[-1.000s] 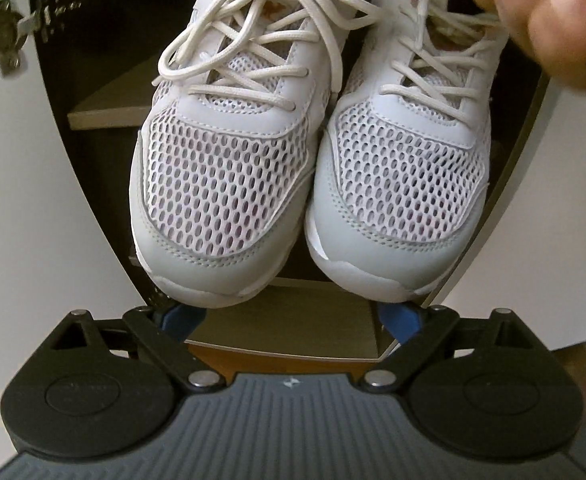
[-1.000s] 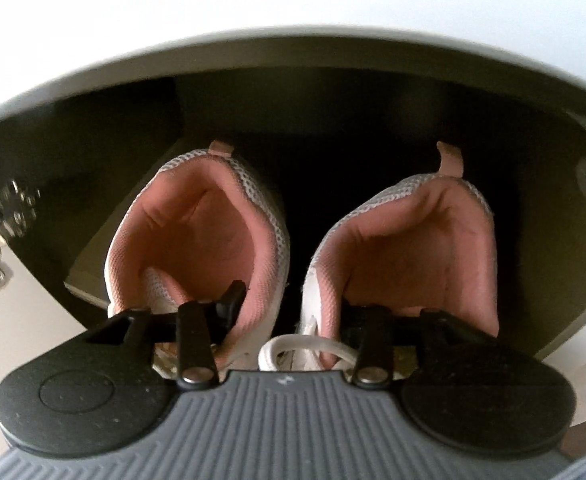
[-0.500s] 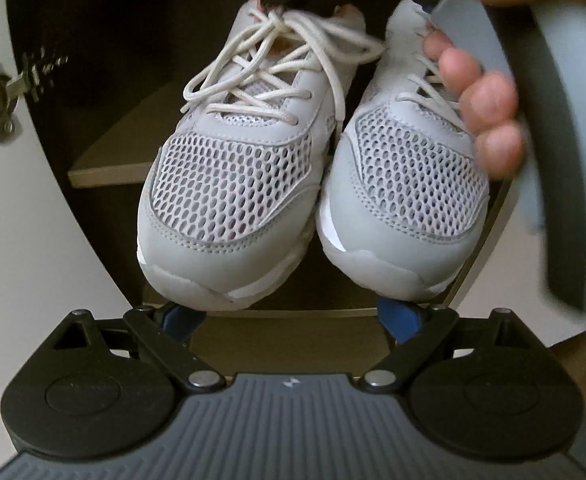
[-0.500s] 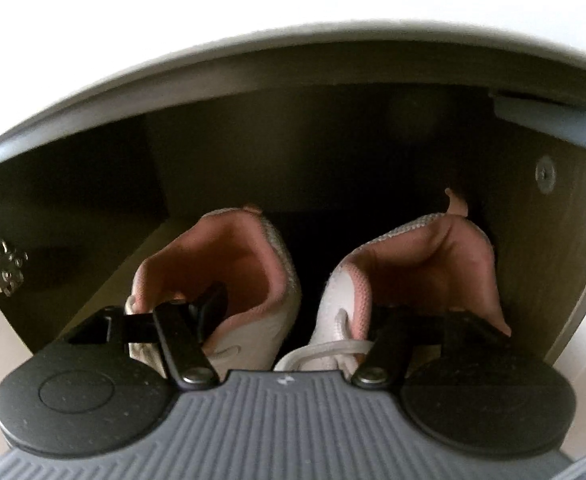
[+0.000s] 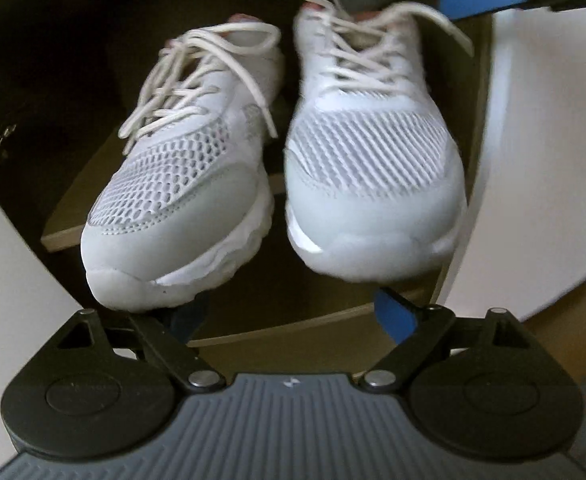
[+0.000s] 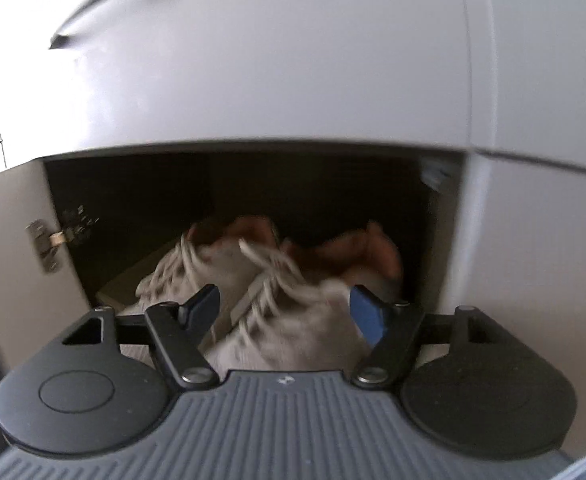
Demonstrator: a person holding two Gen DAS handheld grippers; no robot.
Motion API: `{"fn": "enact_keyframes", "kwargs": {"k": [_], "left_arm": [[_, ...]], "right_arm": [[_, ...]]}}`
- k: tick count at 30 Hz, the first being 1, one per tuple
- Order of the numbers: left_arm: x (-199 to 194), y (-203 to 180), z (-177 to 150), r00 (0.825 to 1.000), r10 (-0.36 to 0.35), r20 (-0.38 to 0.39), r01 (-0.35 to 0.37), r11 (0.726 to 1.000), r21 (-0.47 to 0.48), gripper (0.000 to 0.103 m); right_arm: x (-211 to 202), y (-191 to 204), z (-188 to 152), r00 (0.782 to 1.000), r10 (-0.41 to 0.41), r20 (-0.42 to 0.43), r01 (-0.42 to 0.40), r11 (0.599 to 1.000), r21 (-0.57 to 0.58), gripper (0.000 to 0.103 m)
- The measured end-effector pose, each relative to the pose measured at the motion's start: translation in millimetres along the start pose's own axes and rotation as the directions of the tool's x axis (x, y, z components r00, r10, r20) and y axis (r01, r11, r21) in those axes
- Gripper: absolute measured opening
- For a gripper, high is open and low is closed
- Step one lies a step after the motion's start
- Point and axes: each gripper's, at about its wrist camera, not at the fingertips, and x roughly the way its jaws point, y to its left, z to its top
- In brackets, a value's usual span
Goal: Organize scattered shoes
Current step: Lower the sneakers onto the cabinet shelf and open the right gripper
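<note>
Dark cabinet shelf (image 5: 73,216) bears two white sneakers (image 5: 181,200); both claws, left (image 5: 293,316) and right (image 6: 283,312), gape empty.

Cabinet opening (image 6: 253,184) unblocked at top, dark free room above and behind the pair of sneakers (image 5: 373,168). Sneakers fill the lower shelf (image 5: 293,320) front, toes past its edge. Narrow gap between the two shoes. White door (image 5: 533,160) crowds right side; hinge (image 6: 45,244) sticks out left.

Both wrist views close, facing cabinet (image 6: 253,80), sharing sneakers (image 5: 181,184).
</note>
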Motion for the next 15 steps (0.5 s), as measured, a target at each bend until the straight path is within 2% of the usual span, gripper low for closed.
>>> {"fn": "enact_keyframes", "kwargs": {"k": [4,6,9,10,11,14,15], "left_arm": [[0.1,2.9,-8.3,0.999,-0.014,-0.04,0.019,0.991,0.132,0.09],[1.0,4.8,-12.5,0.998,-0.016,-0.068,0.031,0.976,0.216,0.09],[4.2,8.2,-19.0,0.994,-0.026,-0.108,0.061,0.942,0.331,0.09],[5.7,9.4,-21.2,0.992,-0.027,-0.121,0.07,0.927,0.369,0.09],[5.9,9.3,-23.3,0.992,-0.027,-0.127,0.074,0.919,0.387,0.09],[11.7,11.9,-30.4,0.989,-0.015,-0.15,0.08,0.895,0.44,0.088],[13.9,14.7,-31.6,0.988,-0.024,-0.153,0.09,0.894,0.438,0.088]], "right_arm": [[-82.7,-66.4,-36.1,0.99,0.048,-0.133,-0.026,0.986,0.166,0.068],[-63.6,-73.1,-52.2,0.98,0.071,-0.187,-0.026,0.972,0.232,0.068],[9.1,-59.6,-86.1,0.965,0.127,-0.231,-0.047,0.946,0.321,0.068],[30.6,-50.9,-95.9,0.955,0.129,-0.268,-0.038,0.946,0.322,0.065],[41.8,-44.4,-100.8,0.947,0.122,-0.297,-0.025,0.95,0.312,0.058],[57.5,-40.8,-104.9,0.912,0.192,-0.363,-0.057,0.934,0.352,0.024],[59.6,-39.0,-103.9,0.907,0.186,-0.378,-0.051,0.939,0.34,0.024]]}}
